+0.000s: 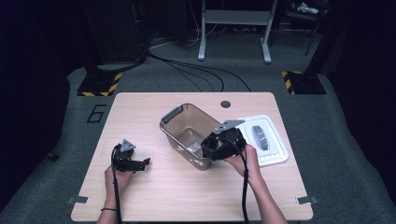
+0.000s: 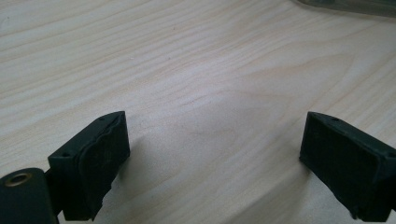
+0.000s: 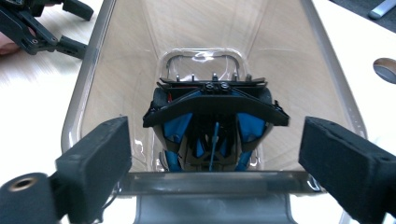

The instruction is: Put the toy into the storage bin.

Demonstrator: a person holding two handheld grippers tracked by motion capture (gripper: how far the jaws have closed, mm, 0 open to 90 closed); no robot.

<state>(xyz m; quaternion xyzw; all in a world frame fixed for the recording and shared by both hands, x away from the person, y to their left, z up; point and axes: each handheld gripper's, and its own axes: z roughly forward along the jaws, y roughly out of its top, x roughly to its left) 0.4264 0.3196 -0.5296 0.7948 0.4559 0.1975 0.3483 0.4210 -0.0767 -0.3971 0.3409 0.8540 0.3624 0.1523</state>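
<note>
- Dark studio floor, crossed by cables, surrounds a pale wooden desk (image 1: 154, 186).
- Centre: clear plastic bin (image 1: 180, 122) with grey handles; a white lid (image 1: 275, 154) lies just right of it.
- Right gripper (image 1: 215, 148) hovers over the bin's near rim, fingers (image 3: 95, 156) wide, holding nothing; a black-and-blue device (image 3: 212, 128) sits inside on the bin's floor.
- Left gripper (image 1: 140, 163) rests at near left, fingers (image 2: 100, 156) wide over bare wood.
- Probable step: reaching in for the device. The steep walls and near handle crowd the approach.

smoky clear bin (image 1: 187, 133), white lid (image 1: 264, 139) (pale wood table (image 1: 154, 196)).
</note>
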